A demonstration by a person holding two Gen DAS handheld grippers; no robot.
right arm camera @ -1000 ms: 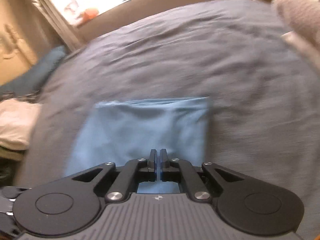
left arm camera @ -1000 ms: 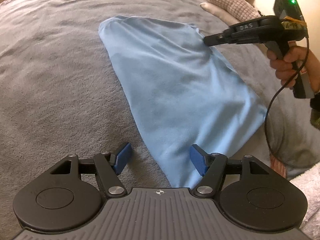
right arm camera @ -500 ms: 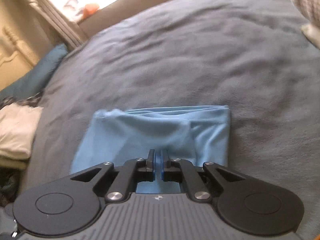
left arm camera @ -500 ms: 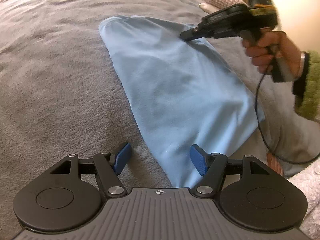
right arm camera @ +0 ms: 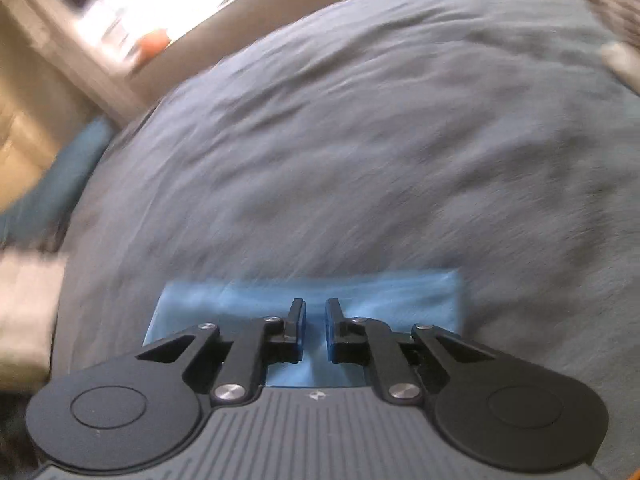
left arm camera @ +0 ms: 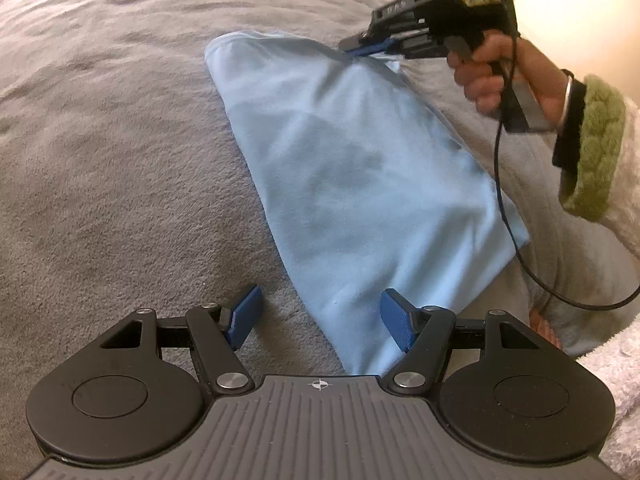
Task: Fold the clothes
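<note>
A light blue folded garment (left arm camera: 360,168) lies flat on the grey blanket (left arm camera: 120,160) and runs from near me to the far side. My left gripper (left arm camera: 320,294) is open just above the garment's near end, and its right pad (left arm camera: 394,316) hangs over the cloth. In the left wrist view, my right gripper (left arm camera: 352,46) hovers at the garment's far edge in a person's hand (left arm camera: 492,68). In the right wrist view, the right gripper (right arm camera: 315,302) is over the garment (right arm camera: 400,296). Its jaws are opening, with a narrow gap and nothing pinched between them.
A black cable (left arm camera: 508,200) hangs from the right gripper across the garment's right edge. A green-cuffed sleeve (left arm camera: 592,148) and white fluffy fabric (left arm camera: 616,360) are on the right. A teal cushion (right arm camera: 52,184) and pale folded cloth (right arm camera: 28,312) lie left of the bed.
The right gripper moved across to the garment's far edge, and its shut jaws have parted slightly. The left gripper and the garment stayed put.
</note>
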